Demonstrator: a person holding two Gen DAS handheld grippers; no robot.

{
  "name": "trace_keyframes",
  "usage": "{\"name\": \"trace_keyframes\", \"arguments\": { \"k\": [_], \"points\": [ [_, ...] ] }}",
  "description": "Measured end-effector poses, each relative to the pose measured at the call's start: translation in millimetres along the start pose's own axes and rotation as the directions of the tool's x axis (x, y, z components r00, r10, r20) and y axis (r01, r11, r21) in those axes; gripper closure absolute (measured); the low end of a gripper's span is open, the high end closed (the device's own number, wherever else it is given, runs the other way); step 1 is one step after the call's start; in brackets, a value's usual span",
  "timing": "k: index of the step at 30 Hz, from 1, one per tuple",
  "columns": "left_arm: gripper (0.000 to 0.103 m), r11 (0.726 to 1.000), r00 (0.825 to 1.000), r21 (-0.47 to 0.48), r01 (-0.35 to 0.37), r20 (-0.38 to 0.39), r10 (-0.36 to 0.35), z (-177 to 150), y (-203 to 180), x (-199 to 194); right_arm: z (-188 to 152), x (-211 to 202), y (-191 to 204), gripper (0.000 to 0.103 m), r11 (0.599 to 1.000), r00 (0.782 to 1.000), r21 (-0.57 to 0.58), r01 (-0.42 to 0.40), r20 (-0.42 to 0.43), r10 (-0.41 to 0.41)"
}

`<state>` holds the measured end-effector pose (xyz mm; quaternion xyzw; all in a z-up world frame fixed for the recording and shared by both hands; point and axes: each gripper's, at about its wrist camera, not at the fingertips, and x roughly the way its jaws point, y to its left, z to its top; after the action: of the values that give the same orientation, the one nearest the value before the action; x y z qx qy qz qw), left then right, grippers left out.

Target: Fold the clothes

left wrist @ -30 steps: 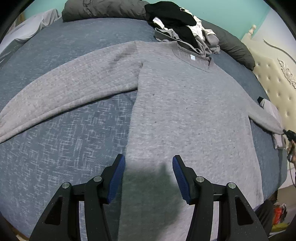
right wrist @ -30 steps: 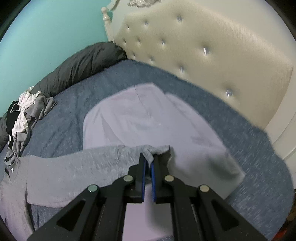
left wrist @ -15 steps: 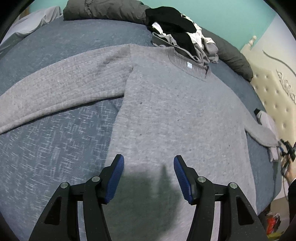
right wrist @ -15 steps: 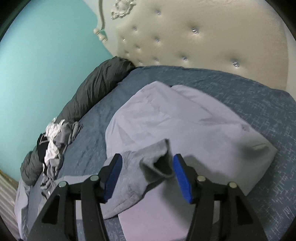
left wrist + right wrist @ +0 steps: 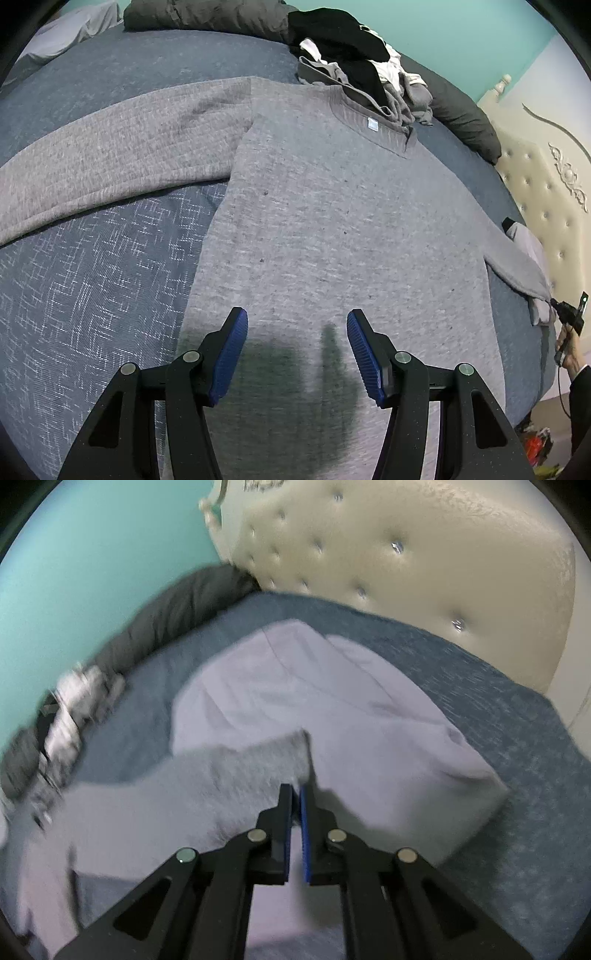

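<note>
Seen from the left wrist camera, the long-sleeved grey knit sweater [image 5: 332,229] lies spread flat on the bed with the blue-grey woven cover [image 5: 92,280], its neckline and small white label pointing away toward the far edge. The left gripper [image 5: 293,347] hangs over the sweater's lower body with its blue-padded jaws spread wide, holding nothing, and its shadow falls on the cloth between them. One sleeve stretches out to the left across the cover; the other runs to the right, where its cuff ends at the bed's edge next to the small, distant right gripper [image 5: 569,314]. Beyond the collar sits a heap of black, white and grey unfolded clothes [image 5: 362,77], touching the sweater's neckline, with a dark grey rolled duvet [image 5: 207,14] along the turquoise wall [image 5: 461,33]. From the right wrist camera, which is blurred toward the left, the right gripper [image 5: 297,805] has its jaws pressed together, pinching the edge of the sweater's cuff [image 5: 258,768]. That cuff rests on top of a pale lilac folded garment [image 5: 332,701] lying on the same bed cover. Behind it rises the cream tufted headboard with shiny studs [image 5: 424,561], and the dark duvet curves along the wall at left.
</note>
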<state>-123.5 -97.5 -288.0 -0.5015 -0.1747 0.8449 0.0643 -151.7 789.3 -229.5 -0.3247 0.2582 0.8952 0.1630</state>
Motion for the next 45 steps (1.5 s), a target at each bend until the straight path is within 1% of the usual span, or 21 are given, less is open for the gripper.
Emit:
{"name": "trace_keyframes", "arguments": {
  "k": [6, 8, 9, 10, 11, 12, 21, 23, 25, 26, 33, 36, 39, 40, 41, 43, 44, 45],
  "points": [
    [0.043, 1.000, 1.000, 0.010, 0.003, 0.002, -0.003, 1, -4, -2, 0, -8, -17, 0.099, 1.000, 1.000, 0.026, 0.001, -0.003, -0.001],
    [0.043, 1.000, 1.000, 0.012, 0.004, 0.003, -0.004, 2, -6, -3, 0, -11, -23, 0.095, 0.999, 1.000, 0.035, 0.001, -0.004, -0.001],
    [0.043, 1.000, 1.000, 0.013, 0.006, 0.004, -0.006, 2, -7, -3, 0, -12, -26, 0.087, 0.999, 1.000, 0.039, 0.001, -0.005, -0.001],
    [0.043, 1.000, 1.000, 0.013, 0.007, 0.005, -0.007, 2, -8, -3, -1, -12, -26, 0.074, 0.999, 1.000, 0.034, 0.003, -0.009, -0.002],
    [0.043, 1.000, 1.000, 0.014, 0.008, 0.006, -0.008, 3, -9, -3, -3, -10, -23, 0.069, 1.000, 1.000, 0.023, 0.005, -0.016, -0.004],
    [0.043, 1.000, 1.000, 0.014, 0.010, 0.006, -0.010, 3, -9, -3, -4, -9, -21, 0.068, 1.000, 1.000, 0.011, 0.007, -0.022, -0.007],
    [0.043, 1.000, 1.000, 0.017, 0.014, -0.003, -0.014, 1, -10, -3, -17, 2, 0, 0.069, 0.996, 0.996, -0.092, 0.022, -0.080, -0.030],
    [0.043, 1.000, 1.000, 0.017, 0.013, -0.006, -0.013, 0, -9, -2, -20, 5, 5, 0.078, 0.993, 0.995, -0.115, 0.025, -0.093, -0.035],
    [0.043, 1.000, 1.000, 0.014, 0.014, -0.005, -0.014, 0, -9, -2, -21, 7, 8, 0.098, 0.987, 0.992, -0.154, 0.052, -0.103, -0.068],
    [0.043, 1.000, 1.000, 0.013, 0.015, -0.005, -0.015, 0, -10, -2, -20, 8, 8, 0.101, 0.982, 0.990, -0.176, 0.068, -0.107, -0.088],
    [0.042, 1.000, 1.000, 0.015, 0.018, -0.011, -0.017, -3, -13, 1, -17, 9, 8, 0.102, 0.951, 0.976, -0.264, 0.159, -0.100, -0.191],
    [0.043, 1.000, 1.000, 0.019, 0.016, -0.011, -0.016, -3, -13, 0, -17, 12, 10, 0.102, 0.922, 0.962, -0.329, 0.205, -0.108, -0.252],
    [0.043, 1.000, 1.000, 0.017, 0.016, -0.008, -0.016, -3, -12, -1, -12, 10, 2, 0.102, 0.903, 0.944, -0.326, 0.278, -0.083, -0.320],
    [0.042, 1.000, 1.000, 0.015, 0.017, -0.006, -0.017, -3, -12, -1, -9, 8, -3, 0.102, 0.911, 0.943, -0.297, 0.287, -0.083, -0.324],
    [0.043, 1.000, 1.000, 0.013, 0.018, -0.004, -0.018, -2, -11, -1, -5, 4, -10, 0.102, 0.931, 0.952, -0.247, 0.267, -0.083, -0.295],
    [0.043, 1.000, 1.000, 0.007, 0.020, -0.001, -0.020, -2, -11, -1, 1, -5, -18, 0.102, 0.969, 0.977, -0.155, 0.190, -0.069, -0.202],
    [0.042, 1.000, 1.000, 0.005, 0.021, 0.000, -0.021, -1, -12, -1, 4, -9, -17, 0.101, 0.980, 0.985, -0.131, 0.152, -0.057, -0.161],
    [0.042, 1.000, 1.000, 0.005, 0.023, 0.002, -0.023, -1, -13, -1, 5, -10, -16, 0.098, 0.986, 0.990, -0.113, 0.125, -0.049, -0.132]
  ]
}}
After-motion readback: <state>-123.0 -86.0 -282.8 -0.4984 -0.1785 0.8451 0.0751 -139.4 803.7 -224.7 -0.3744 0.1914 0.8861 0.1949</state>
